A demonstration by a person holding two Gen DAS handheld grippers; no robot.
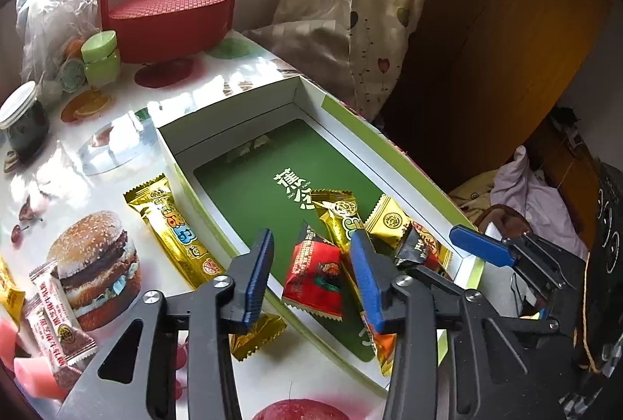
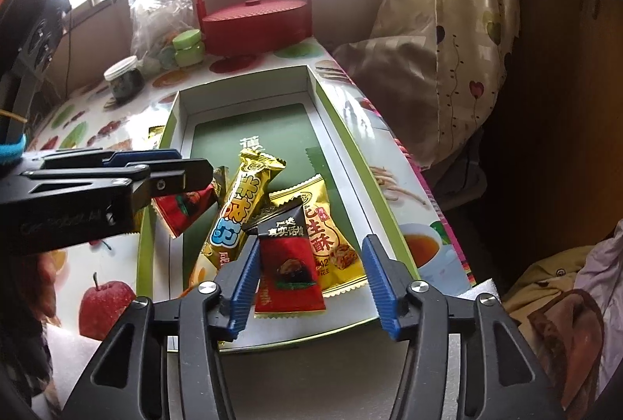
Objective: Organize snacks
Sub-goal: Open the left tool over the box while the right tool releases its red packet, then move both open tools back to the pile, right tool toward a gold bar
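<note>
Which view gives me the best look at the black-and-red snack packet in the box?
The right wrist view: the black-and-red packet lies face up and nearly whole between the open right tool. In the left wrist view it is small, crumpled-looking and partly hidden behind the left tool's finger.

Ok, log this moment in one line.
left gripper open | right gripper open | four snacks in box | gold bar outside on table

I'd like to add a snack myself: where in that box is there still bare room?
The far half of the box is free: green floor bordered by the white back wall and side walls. The near end is crowded with the red packet, long gold bar, peanut packet and dark packet, with both sets of fingers hovering there.
</note>
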